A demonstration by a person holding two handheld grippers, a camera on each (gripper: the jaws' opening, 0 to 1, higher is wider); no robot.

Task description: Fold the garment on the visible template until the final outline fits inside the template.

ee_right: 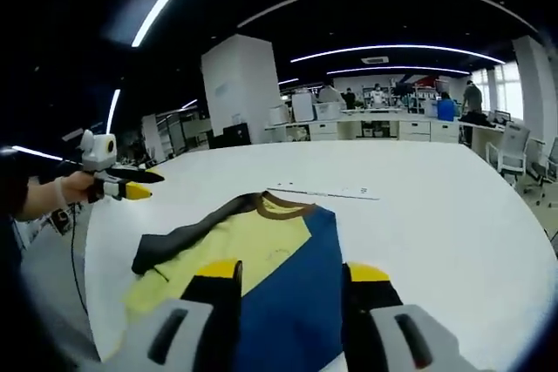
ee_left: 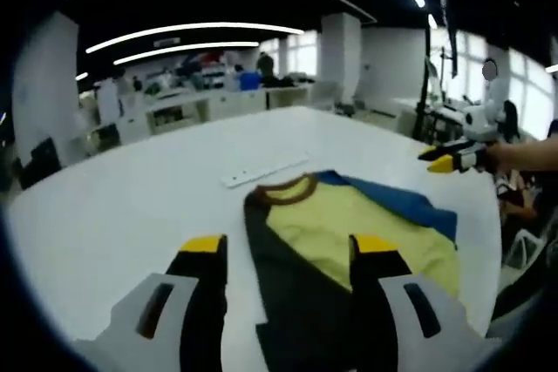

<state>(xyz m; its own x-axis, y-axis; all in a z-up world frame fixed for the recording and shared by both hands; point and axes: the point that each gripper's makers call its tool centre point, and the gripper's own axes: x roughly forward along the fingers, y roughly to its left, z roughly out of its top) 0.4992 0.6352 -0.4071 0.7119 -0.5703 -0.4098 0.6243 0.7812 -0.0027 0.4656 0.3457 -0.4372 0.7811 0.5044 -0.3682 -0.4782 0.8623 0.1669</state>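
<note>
I held both tongs, left [ee_left: 288,250] and right [ee_right: 292,272], open and empty above the shirt [ee_right: 261,259], lying flat on the worktop [ee_right: 436,206], ready for grasping

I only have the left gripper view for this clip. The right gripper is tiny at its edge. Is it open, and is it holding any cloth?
Observer: In the right gripper view the right gripper is open, with nothing between its jaws.
Operator: Where is it aimed?
Observer: Over the garment, at its broad blue panel.
Operator: And the dark sleeve?
Observer: The dark sleeve lies spread out sideways, toward the left gripper, which is held apart from it.
</note>
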